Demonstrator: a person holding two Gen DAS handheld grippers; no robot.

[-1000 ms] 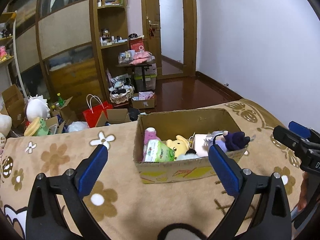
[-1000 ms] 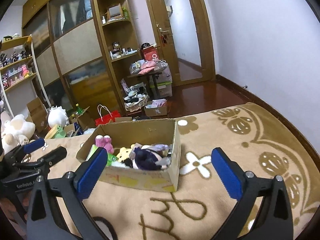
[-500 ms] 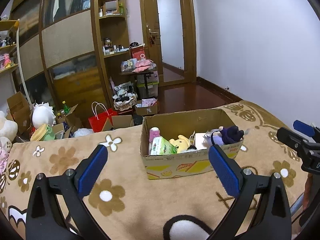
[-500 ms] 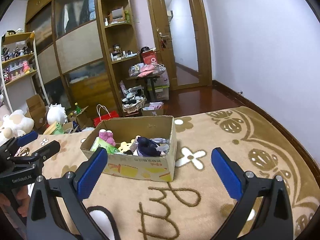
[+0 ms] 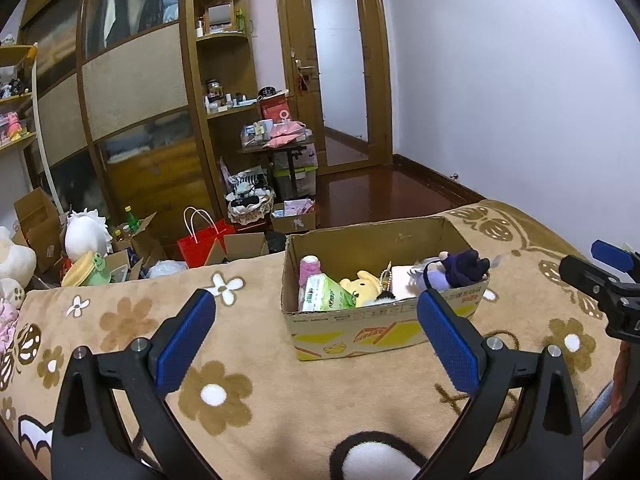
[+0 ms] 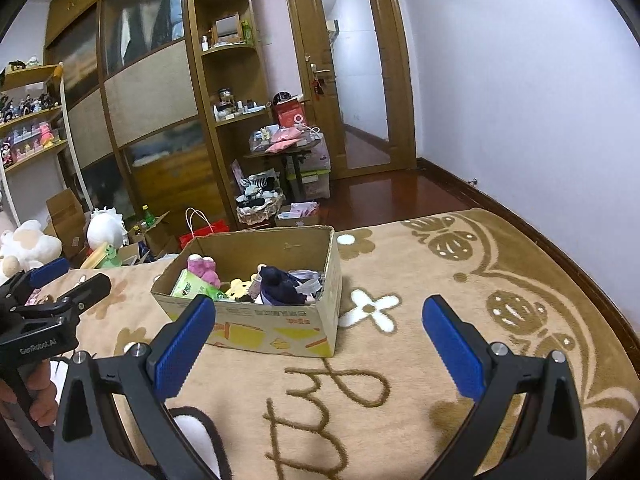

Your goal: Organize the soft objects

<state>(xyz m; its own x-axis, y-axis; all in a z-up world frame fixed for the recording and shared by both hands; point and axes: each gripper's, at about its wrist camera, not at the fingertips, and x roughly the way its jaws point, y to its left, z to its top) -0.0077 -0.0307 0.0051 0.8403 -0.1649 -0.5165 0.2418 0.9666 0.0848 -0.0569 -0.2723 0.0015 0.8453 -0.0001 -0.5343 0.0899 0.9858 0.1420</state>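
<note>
Both hand-held grippers hang with fingers spread wide and nothing between them: the left hand-held gripper and the right hand-held gripper sit above a tan flowered blanket, short of the cardboard box. This open box rests on the blanket with its long axis running left to right in the left wrist view. Soft things lie heaped inside it: a pink plush upright at the left end, a green tissue pack leaning beside it, a yellow plush in the middle, and a dark purple plush draped over the right end of the near wall, pointing right
</note>
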